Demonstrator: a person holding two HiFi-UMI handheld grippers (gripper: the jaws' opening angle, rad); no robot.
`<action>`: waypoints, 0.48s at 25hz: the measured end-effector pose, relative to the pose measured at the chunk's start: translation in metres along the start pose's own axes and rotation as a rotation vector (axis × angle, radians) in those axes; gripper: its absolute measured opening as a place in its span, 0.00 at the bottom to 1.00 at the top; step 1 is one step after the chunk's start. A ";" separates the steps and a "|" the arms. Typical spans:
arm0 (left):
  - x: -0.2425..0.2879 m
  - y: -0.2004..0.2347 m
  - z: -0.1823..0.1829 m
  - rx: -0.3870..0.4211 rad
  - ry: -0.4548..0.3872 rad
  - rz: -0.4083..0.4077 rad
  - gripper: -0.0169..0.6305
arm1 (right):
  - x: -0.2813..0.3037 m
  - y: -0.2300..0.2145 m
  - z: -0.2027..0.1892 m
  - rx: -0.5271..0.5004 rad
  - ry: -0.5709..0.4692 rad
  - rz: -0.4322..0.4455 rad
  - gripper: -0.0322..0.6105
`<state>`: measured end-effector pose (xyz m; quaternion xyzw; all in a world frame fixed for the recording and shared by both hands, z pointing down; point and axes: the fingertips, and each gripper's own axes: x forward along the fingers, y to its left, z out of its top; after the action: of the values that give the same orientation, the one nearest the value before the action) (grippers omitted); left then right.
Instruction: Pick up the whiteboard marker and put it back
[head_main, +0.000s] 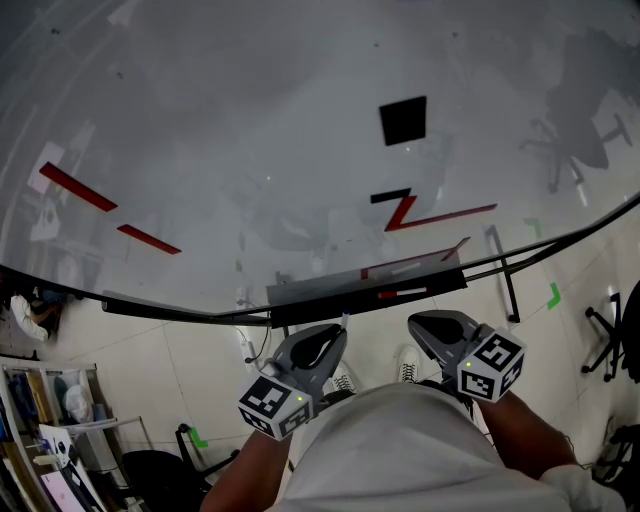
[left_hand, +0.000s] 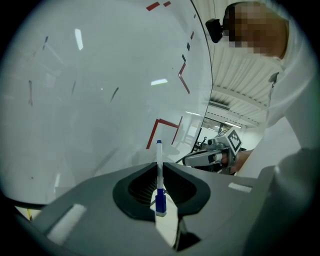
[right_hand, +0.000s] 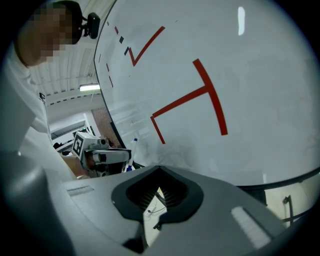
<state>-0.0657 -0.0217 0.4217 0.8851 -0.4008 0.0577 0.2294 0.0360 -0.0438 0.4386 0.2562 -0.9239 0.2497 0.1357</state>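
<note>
Whiteboard (head_main: 250, 120) with red lines (head_main: 78, 187) above tiled floor (head_main: 180, 370); left gripper (head_main: 330, 338) clamps marker (left_hand: 159, 165), right gripper (right_hand: 159, 191) closed, empty.

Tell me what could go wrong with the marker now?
1. The left hand-held gripper pinches the thin marker with one end sticking out past the jaws, so it might twist or slip and drop to the floor.
2. The tray under the whiteboard looks narrow, so the marker could roll off if it is let go near the edge.
</note>
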 end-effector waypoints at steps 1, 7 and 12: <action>0.000 0.000 -0.001 0.001 0.001 0.000 0.11 | 0.000 0.000 -0.002 0.003 0.001 0.000 0.05; 0.000 0.002 -0.003 0.003 0.010 0.009 0.11 | -0.001 0.000 -0.002 0.005 -0.001 0.000 0.05; 0.001 0.008 -0.007 0.076 0.044 0.042 0.11 | -0.001 0.000 -0.002 -0.001 -0.003 -0.006 0.05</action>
<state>-0.0700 -0.0240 0.4309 0.8830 -0.4119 0.0972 0.2032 0.0377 -0.0425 0.4397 0.2592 -0.9235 0.2483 0.1353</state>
